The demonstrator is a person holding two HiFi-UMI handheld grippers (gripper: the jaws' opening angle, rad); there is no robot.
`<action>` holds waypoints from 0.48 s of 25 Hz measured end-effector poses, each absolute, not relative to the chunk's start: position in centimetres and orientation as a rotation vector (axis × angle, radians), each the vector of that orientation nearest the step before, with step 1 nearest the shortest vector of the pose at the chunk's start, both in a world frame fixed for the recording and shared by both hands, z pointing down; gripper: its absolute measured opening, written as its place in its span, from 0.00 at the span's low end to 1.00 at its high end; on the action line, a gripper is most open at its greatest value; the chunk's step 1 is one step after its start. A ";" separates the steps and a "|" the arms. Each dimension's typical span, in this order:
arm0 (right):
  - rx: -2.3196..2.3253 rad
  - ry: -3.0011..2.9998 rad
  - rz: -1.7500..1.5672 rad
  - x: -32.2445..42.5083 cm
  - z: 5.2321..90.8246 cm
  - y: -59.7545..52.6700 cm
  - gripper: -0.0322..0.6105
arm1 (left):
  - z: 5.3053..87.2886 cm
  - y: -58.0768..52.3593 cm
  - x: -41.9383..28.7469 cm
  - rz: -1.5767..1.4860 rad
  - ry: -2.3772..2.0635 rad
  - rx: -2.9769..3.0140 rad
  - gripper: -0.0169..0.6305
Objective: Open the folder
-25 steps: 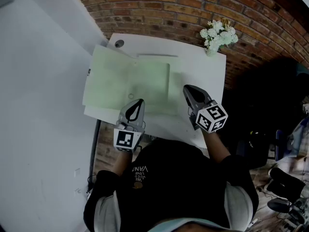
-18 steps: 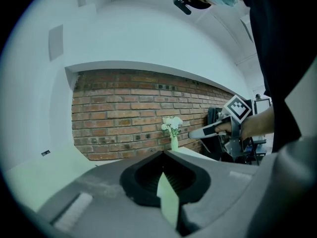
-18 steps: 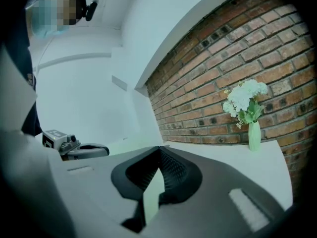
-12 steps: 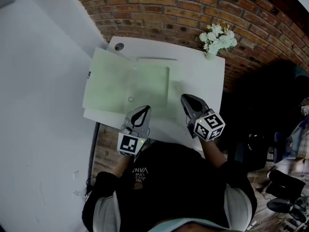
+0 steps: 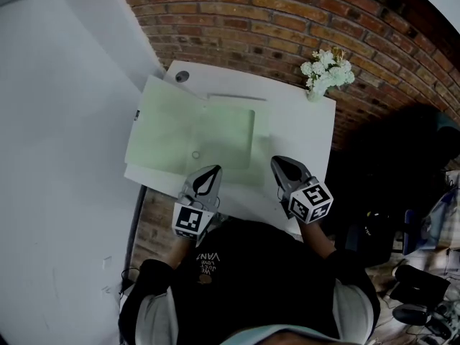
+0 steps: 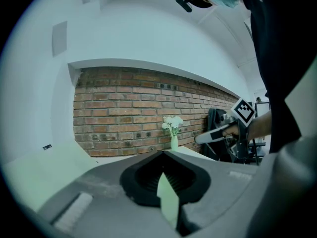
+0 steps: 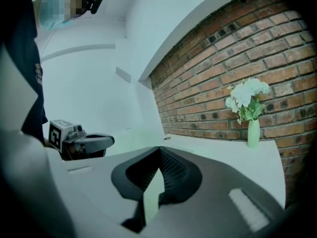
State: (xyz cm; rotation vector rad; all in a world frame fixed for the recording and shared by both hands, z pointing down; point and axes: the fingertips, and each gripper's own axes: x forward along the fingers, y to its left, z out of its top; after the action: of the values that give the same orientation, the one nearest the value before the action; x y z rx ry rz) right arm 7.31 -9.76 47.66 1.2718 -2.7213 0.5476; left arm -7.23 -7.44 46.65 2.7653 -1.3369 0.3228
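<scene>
A: Whereabouts of the folder (image 5: 180, 131)?

B: Spread open, pale green, flat on the white desk (image 5: 302, 121). Left leaf out toward the desk's left edge, right leaf carrying a darker inner pocket (image 5: 230, 139).

A: And the left hand-held gripper (image 5: 210, 172)?

B: Down at the folder's near edge, pointed toward the brick wall (image 5: 251, 20). Jaws together, tip against tip, empty. Touching the sheet or just over it, impossible to tell.

A: Right hand-held gripper (image 5: 278, 164)?

B: Just beside the folder's near right corner, over bare desk, angled the same way. Jaws likewise closed on themselves, empty.

A: Well apart, the two?

B: Side by side along the desk's near edge, clearly separated, neither touching the other.

A: Anything else up there?

B: Vase of white flowers (image 5: 327, 67) at the far right corner, close to the bricks, well apart from the folder. Small round dark fitting (image 5: 182, 76) at the far left corner, just beyond the folder's far edge.
</scene>
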 end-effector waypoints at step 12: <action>1.309 -2.688 0.487 7.7 47.2 -10.3 0.05 | 47.0 -7.6 -8.0 0.349 -1.345 2.794 0.03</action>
State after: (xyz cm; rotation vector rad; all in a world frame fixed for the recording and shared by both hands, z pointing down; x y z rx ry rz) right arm 7.69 -10.34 47.24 1.3088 -2.6877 0.4866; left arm -7.97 -7.60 46.95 2.7938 -1.3447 0.3495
